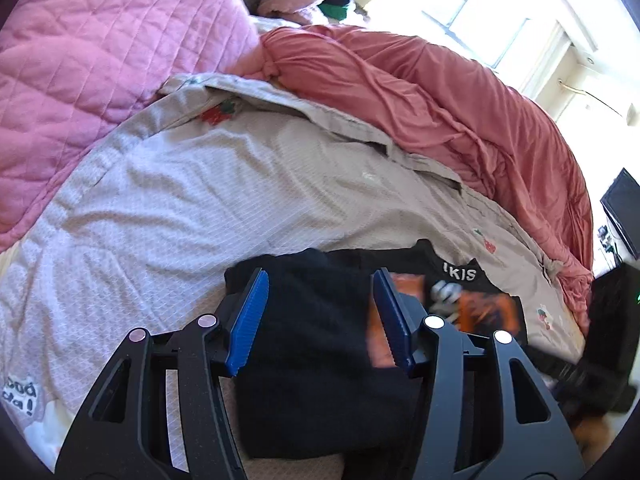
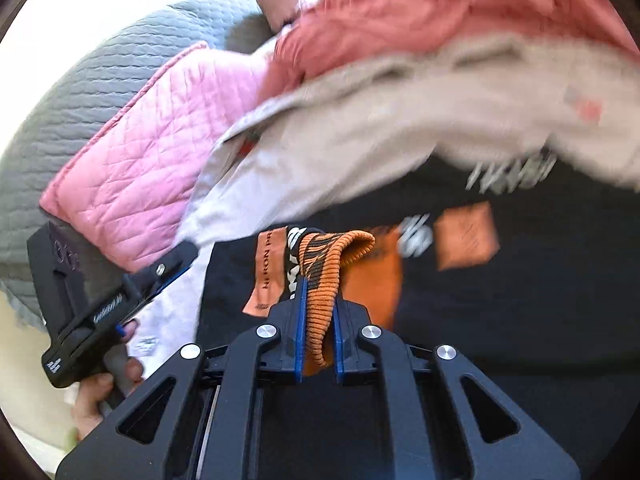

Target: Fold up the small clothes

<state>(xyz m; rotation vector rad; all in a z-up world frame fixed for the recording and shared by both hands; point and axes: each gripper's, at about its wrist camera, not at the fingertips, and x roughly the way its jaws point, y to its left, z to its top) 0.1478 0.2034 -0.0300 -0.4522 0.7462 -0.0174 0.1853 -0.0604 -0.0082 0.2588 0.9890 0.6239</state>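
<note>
Right wrist view: right gripper (image 2: 318, 312) has its jaws clamped on an orange and black ribbed cuff (image 2: 328, 276), pinched between the blue pads. The cuff belongs to a small black garment (image 2: 500, 300) with orange patches and white lettering, lying on the bed sheet (image 2: 328, 140). Gripping by the ribbed edge gives a firm hold on a thick hem, likely so a sleeve or edge can be drawn across for a fold. The far half of this picture is blurred.

Left gripper (image 2: 160, 276) shows at near left in the same view, held by a hand (image 2: 100, 396), beside the garment's left edge, over the sheet.

Left wrist view: left gripper (image 1: 320, 320) has its jaws apart, blue pads on either side of the black fabric (image 1: 312, 360) but not pressing on it. It hangs over the garment's left part, probably ready to pin or take a second edge while the right side pulls. White letters and the orange print (image 1: 480, 304) lie to the right.

A pink quilted blanket (image 1: 100, 60) sits far left, a rust-red duvet (image 1: 440, 100) bunched far right, keeping the middle of the bed free as the folding spot. Fold looks early: the garment is mostly spread out.
</note>
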